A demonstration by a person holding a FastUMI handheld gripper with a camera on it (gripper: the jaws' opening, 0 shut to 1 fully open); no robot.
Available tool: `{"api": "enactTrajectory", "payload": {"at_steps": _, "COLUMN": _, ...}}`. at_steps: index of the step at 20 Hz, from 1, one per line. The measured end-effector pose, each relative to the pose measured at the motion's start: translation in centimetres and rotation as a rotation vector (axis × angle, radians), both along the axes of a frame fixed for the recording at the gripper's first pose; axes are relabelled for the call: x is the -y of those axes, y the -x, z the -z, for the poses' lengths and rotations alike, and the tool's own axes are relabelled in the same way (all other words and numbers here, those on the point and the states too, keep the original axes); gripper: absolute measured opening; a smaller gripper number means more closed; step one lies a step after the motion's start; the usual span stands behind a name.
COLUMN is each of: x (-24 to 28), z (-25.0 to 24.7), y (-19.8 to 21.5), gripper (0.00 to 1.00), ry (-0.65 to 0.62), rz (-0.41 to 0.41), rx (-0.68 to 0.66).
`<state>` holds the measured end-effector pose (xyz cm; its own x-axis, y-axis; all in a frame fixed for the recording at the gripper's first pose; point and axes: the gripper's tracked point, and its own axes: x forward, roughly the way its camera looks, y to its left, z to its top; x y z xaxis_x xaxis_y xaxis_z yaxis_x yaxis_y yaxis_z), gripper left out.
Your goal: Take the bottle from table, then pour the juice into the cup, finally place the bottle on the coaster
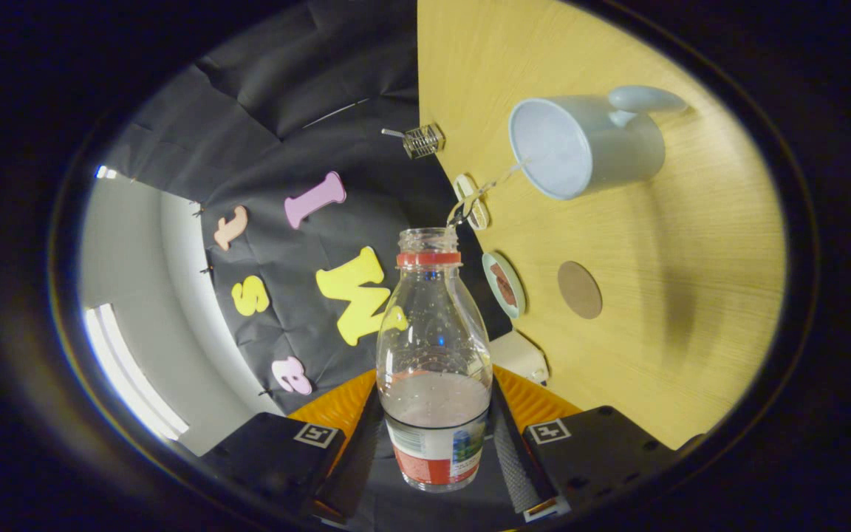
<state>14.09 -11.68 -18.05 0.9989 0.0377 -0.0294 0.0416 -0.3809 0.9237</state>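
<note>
Two fingers of the gripper (436,443) clamped the bottle (434,362), tilted hard, a thin stream of juice reaching the cup (580,148) on the table (691,295). Pouring was underway; next, I judge, comes righting it, then the coaster (579,290) near the cup.

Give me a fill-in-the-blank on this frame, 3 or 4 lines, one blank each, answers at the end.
1. The gripper is shut on the ____.
2. A thin stream runs from the bottle mouth toward the open ____.
3. The cup stands on the ____ table.
4. The round brown coaster on the table has ____ resting on it.

Missing words: bottle; cup; wooden; nothing
</note>
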Motion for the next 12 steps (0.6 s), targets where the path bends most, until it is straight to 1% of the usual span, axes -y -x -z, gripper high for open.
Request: {"api": "enactTrajectory", "payload": {"at_steps": 12, "x": 0.8, "z": -2.6, "y": 0.1, "gripper": 0.78, "ry": -0.075, "rz": 0.001, "rx": 0.031}}
